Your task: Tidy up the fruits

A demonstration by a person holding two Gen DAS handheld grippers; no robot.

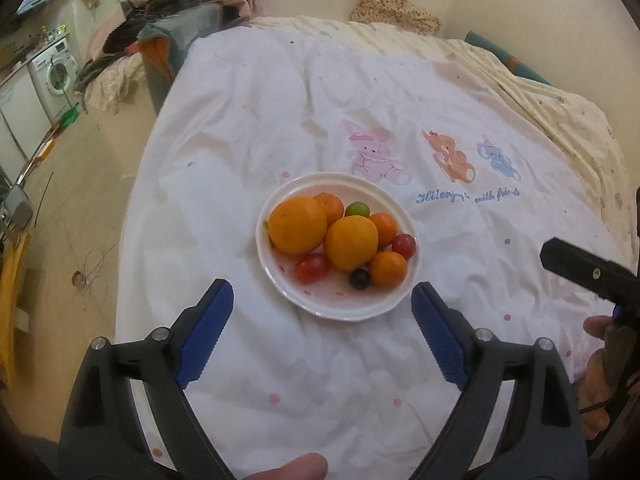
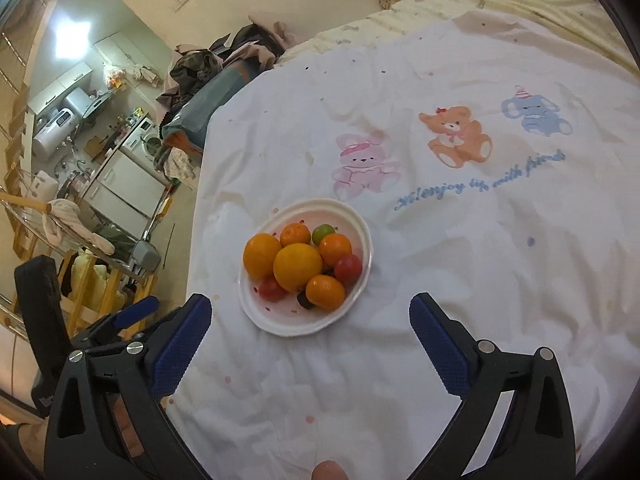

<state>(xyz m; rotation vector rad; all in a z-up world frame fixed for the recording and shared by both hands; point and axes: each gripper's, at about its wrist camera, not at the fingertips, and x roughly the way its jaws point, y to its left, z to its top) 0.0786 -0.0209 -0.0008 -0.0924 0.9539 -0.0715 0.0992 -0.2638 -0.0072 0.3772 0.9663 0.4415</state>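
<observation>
White plate sits mid-quilt; left gripper and right gripper gape empty.

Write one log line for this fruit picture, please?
fruit: all on white plate | left tongs: open, empty | right tongs: open, empty

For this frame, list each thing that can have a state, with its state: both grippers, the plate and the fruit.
left gripper: open, nothing between its pads, above the bed cover
right gripper: open, holding nothing
white plate: upright on the white bed cover, loaded
oranges: five, piled together in the plate
red tomatoes: two, in the plate
green fruit: in the plate, far side
dark fruit: in the plate, near side
</observation>
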